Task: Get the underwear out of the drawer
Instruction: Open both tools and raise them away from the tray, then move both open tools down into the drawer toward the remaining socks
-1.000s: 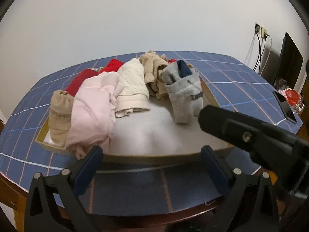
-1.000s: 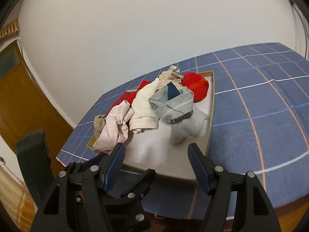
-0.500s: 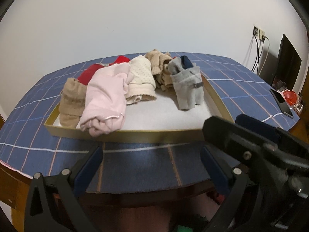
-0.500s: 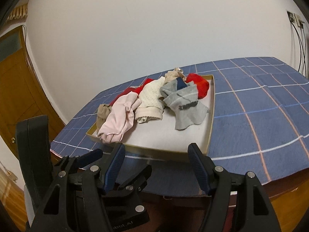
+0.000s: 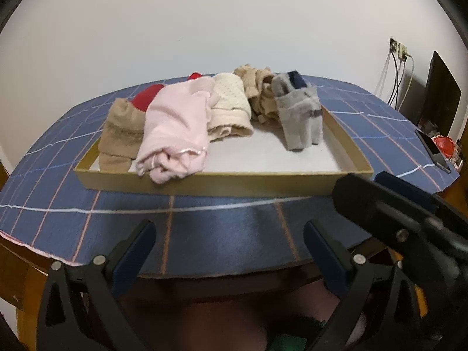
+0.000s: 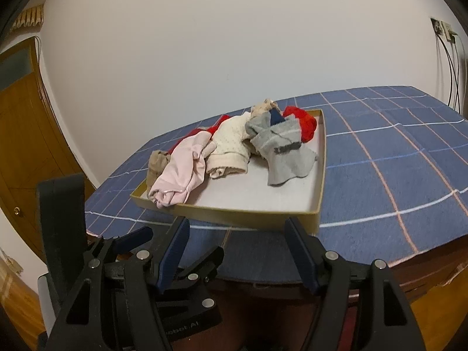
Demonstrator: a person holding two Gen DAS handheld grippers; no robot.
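Observation:
The drawer (image 5: 222,180) is a shallow tan box with a white floor, lying on the table. In it lie several pieces of underwear: a pink one (image 5: 175,128), a cream dotted one (image 5: 231,102), a beige one (image 5: 122,128), a grey one (image 5: 301,117) and a red one (image 5: 146,96). My left gripper (image 5: 228,251) hangs open and empty before the table's front edge, short of the drawer. My right gripper (image 6: 237,251) is also open and empty, just short of the drawer's (image 6: 234,213) front wall. From there I see the pink piece (image 6: 181,172) and the grey piece (image 6: 283,152).
A blue checked cloth (image 5: 204,219) covers the table. A phone (image 5: 433,152) and a red packet (image 5: 444,143) lie at its right edge, near a black screen (image 5: 441,96) and wall cables (image 5: 397,58). A wooden door (image 6: 20,146) stands to the left.
Both grippers have drawn back from the drawer and sunk a little, so the table's front edge now shows. Both stayed open and empty. The clothes have not moved.

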